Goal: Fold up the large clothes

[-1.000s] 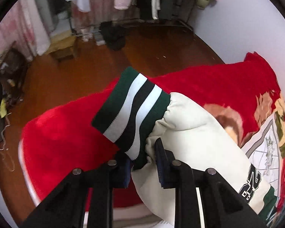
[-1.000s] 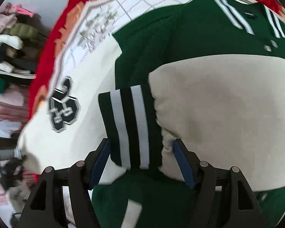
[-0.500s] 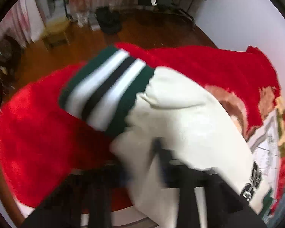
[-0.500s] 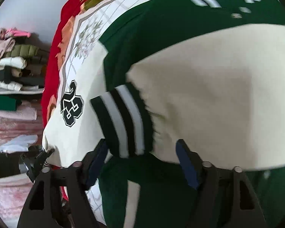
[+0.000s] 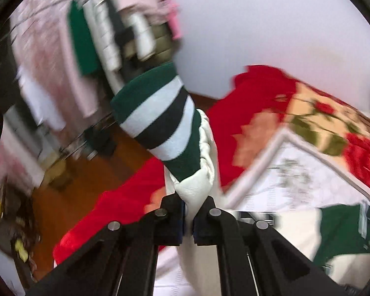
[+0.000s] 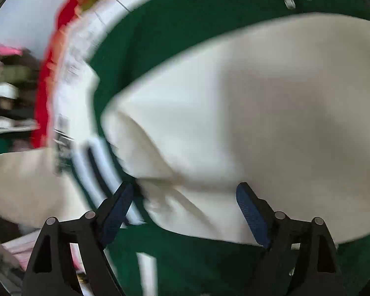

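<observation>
One gripper [image 5: 188, 212], seemingly clamped, lifts jacket sleeve [image 5: 197, 172].

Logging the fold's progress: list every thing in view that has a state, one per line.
Left gripper: jaws shut on the sleeve.
Sleeve: pinched just below the cuff, lifted off the blanket.
Cuff: sticking up above the left jaws.
Right gripper: jaws open, around the other sleeve.
Other sleeve: lying across the green jacket.
Blanket: spread flat under the jacket.
</observation>
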Demonstrator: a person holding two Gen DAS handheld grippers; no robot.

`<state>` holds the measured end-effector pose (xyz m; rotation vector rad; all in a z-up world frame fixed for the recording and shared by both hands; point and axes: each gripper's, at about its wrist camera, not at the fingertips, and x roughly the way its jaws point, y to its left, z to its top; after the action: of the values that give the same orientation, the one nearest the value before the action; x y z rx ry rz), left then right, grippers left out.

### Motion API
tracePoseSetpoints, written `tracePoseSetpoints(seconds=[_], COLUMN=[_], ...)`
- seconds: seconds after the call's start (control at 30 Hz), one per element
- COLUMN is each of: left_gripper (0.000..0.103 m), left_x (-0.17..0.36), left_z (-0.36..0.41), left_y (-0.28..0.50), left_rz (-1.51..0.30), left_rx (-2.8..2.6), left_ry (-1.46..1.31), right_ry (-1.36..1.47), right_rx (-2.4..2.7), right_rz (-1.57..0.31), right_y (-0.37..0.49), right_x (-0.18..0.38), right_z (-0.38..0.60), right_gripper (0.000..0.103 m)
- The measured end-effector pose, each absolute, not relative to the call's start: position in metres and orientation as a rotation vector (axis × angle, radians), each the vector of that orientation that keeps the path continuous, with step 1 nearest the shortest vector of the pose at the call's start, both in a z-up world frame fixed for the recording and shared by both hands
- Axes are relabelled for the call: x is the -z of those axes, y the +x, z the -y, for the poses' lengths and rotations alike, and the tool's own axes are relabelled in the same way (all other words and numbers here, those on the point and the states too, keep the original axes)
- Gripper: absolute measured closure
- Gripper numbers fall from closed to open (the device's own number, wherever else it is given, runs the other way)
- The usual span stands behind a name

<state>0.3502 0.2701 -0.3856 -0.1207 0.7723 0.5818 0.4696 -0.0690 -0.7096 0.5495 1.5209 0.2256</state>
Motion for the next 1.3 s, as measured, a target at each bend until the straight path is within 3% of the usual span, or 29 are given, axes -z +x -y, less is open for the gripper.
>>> tracePoseSetpoints(seconds=[0.23, 0.57, 0.77, 0.9, 0.97, 1.0, 1.03, 1.3], left_gripper=[0.101, 0.101, 0.096, 0.083, 0.056, 0.025, 0.008, 0.008], left_x=[0.366, 0.443, 0.503, 0.508, 0.504, 0.5, 0.497, 0.483], left_z=[-0.095, 0.208, 0.254, 0.238, 0.224, 0.209, 0.2, 0.038], left_y=[0.366, 0.372, 0.365, 0.365, 0.356, 0.356, 0.354, 0.305], left_rz=[-0.83, -1.06, -1.229, -1.276, -1.273, -1.285, -1.293, -1.296], left_rx=[-0.241, 0.301, 0.314, 0.328, 0.315, 0.291, 0.276, -0.066], left_ry=[-0.046, 0.102, 0.165, 0.108, 0.082, 0.071, 0.058, 0.063], right_ry=[0.672, 0.732, 0.698, 0.684, 0.693, 0.697, 0.697, 0.719], right_rx=[-0.136, 0.191, 0.24, 0.233, 0.211, 0.201, 0.192, 0.105], right_rz=[-1.428, -1.412, -1.423, -1.435, -1.437, -1.44, -1.447, -1.503], right_y=[0.429, 0.343, 0.318, 0.311, 0.306, 0.303, 0.302, 0.311], right_x=[0.66, 0.664, 0.671, 0.668, 0.667, 0.668, 0.667, 0.664], right_z=[0.207, 0.44, 0.499, 0.517, 0.523, 0.522, 0.523, 0.455], right_gripper=[0.015, 0.015, 0.015, 0.015, 0.015, 0.015, 0.015, 0.015])
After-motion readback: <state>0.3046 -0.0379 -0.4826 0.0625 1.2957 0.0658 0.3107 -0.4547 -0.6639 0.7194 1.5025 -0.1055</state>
